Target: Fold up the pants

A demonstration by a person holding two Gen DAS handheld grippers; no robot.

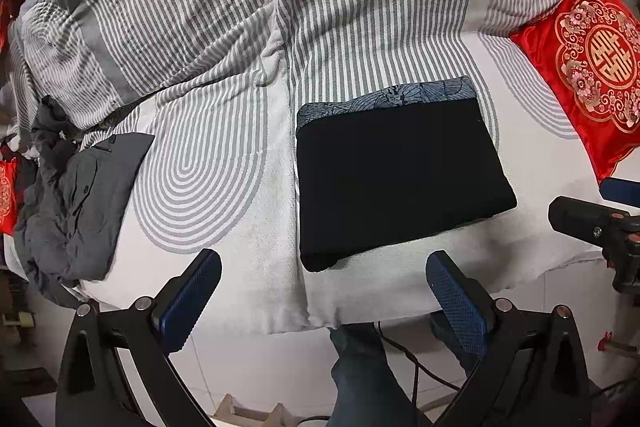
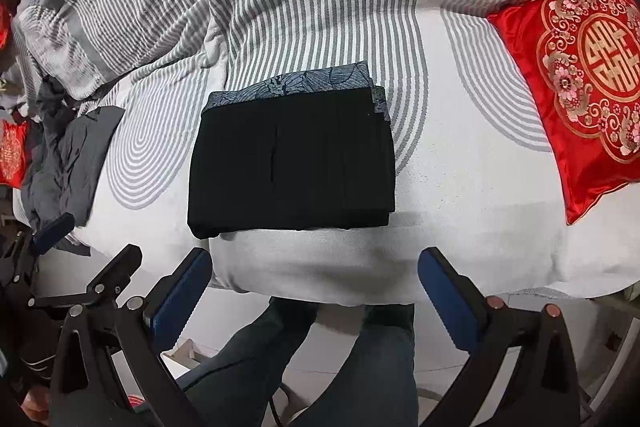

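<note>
1. the black pants [image 1: 400,179] are folded into a tidy rectangle and sit flat on the bed [image 1: 240,227], close to its near edge. from the right wrist cam they're [image 2: 292,163] pretty much dead centre.
2. there's a blue-grey patterned band [image 1: 388,99] along the far edge of the folded stack. in the right view you can see that patterned layer [image 2: 296,83] poking out a bit at the far right corner too.
3. left gripper [image 1: 322,291] is spread wide with nothing between its blue pads [image 1: 192,291]. it hangs just off the bed's near edge, not touching the pants.
4. right gripper [image 2: 314,291] is the same deal: jaws wide apart, empty, hovering in front of the bed edge and clear of the pants. it also shows up at the right side of the left cam [image 1: 600,223].
5. the striped grey and white duvet [image 1: 200,7] is bunched up across the far part of the bed.
6. a rumpled grey garment [image 1: 76,203] lies to the left, well apart from the pants.
7. a red embroidered cushion [image 2: 580,75] sits off to the right, another red one [image 2: 12,151] at the far left.
8. the person's legs in dark jeans [image 2: 280,359] show below the bed edge.
</note>
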